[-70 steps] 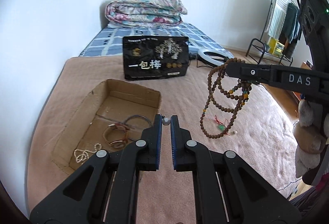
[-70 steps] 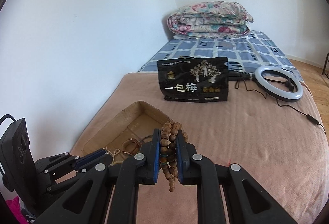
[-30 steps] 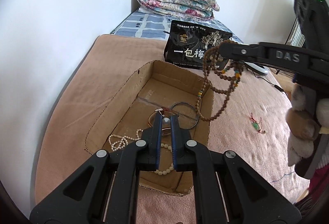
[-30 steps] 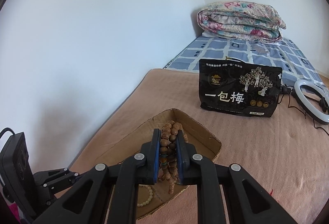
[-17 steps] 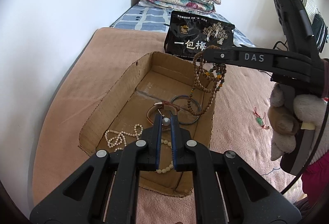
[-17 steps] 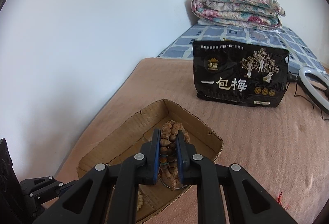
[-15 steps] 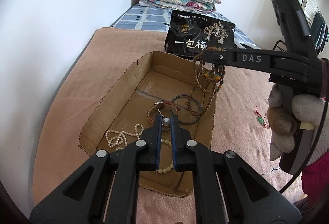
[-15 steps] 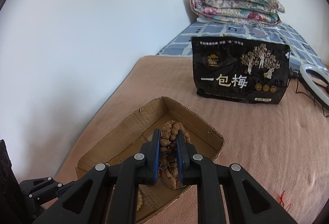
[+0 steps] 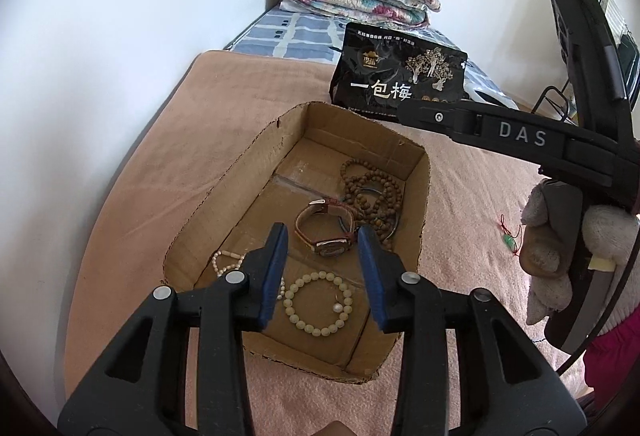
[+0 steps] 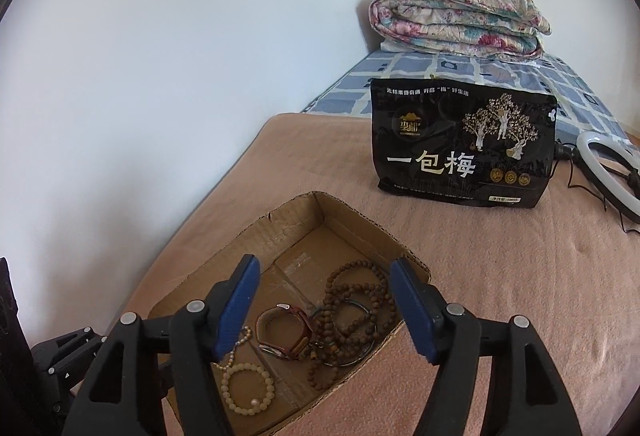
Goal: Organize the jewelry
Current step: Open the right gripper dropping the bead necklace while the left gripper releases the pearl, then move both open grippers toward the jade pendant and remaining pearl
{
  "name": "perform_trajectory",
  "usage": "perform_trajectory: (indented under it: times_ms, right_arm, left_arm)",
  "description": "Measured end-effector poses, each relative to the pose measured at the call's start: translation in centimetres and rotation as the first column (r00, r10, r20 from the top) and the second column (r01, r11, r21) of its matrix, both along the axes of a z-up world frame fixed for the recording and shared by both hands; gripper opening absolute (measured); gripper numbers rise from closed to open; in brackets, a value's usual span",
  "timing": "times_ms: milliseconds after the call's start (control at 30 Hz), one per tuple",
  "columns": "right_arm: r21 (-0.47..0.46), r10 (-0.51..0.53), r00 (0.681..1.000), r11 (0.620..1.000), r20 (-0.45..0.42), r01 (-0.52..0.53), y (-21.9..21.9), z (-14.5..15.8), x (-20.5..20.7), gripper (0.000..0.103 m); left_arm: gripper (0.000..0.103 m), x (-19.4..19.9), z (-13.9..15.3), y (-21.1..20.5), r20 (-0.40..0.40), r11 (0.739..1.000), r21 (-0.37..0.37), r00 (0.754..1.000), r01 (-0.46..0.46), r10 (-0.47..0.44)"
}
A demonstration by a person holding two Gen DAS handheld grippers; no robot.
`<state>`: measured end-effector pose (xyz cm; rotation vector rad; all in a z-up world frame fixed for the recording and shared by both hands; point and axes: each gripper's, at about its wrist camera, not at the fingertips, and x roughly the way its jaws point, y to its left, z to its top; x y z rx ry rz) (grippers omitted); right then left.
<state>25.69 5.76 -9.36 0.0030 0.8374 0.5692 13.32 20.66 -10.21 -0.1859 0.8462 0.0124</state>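
Corrugated brown cardboard forms a shallow open box [image 9: 424,172] with ragged cut edges, resting on a pink-beige fleece blanket [image 9: 200,156] that covers the bed. Inside the box, against its right wall, lies a coiled strand of round brown wooden prayer beads [image 9: 372,192] [image 10: 352,300], heaped over a thin dark metal bangle [image 10: 362,332]. Just beside the beads sits a wristwatch [image 9: 326,226] [image 10: 286,330] with a reddish-brown leather strap and a metal case. Nearer the cameras are a bracelet of cream, pearl-like round beads [image 9: 318,302] [image 10: 246,382], a single loose pearl [image 9: 337,308] inside its ring, and a finer white bead chain [image 9: 228,262] partly hidden behind the tool.

Left tool [image 9: 324,276]: blue-padded jaws spread wide apart above the box, gripping nothing. Right tool [image 10: 324,308]: jaws likewise wide apart and empty, over the wooden beads; its black arm, lettered "DAS" [image 9: 522,134], crosses the left wrist view, held by a hand in a grey knit glove [image 9: 552,248].

Behind the box stands a glossy black pouch [image 10: 464,144] printed in white "一包梅", with golden tree figures and three gold seals. On the blanket to the right lies a red cord with a small green pendant [image 9: 510,238]. Further back: a blue-and-white checked sheet [image 10: 440,72], a folded floral quilt [image 10: 456,20] and a white ring light [image 10: 608,164].
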Motion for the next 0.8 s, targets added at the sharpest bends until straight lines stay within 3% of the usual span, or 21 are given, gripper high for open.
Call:
perform_trajectory:
  times_ms: [67,467,800]
  right_arm:
    - [-0.001,-0.006,1.000,1.000,0.009,0.006,-0.2,0.2,-0.2,0.081]
    - [-0.011,-0.059,0.996,0.998,0.060,0.060,-2.6,1.9,-1.4,0.099]
    - [-0.040,-0.106,0.987,0.993,0.124,0.112,-6.0,3.9,-3.4,0.103]
  left_arm:
    - [0.036,0.0,0.1,0.1,0.001,1.000,-0.004,1.000,-0.006,0.006]
    - [0.036,-0.2,0.6,-0.8,0.011,1.000,-0.016,1.000,-0.011,0.011]
    - [0.036,0.3,1.7,-2.9,0.037,0.999,-0.038,0.999,0.002,0.000]
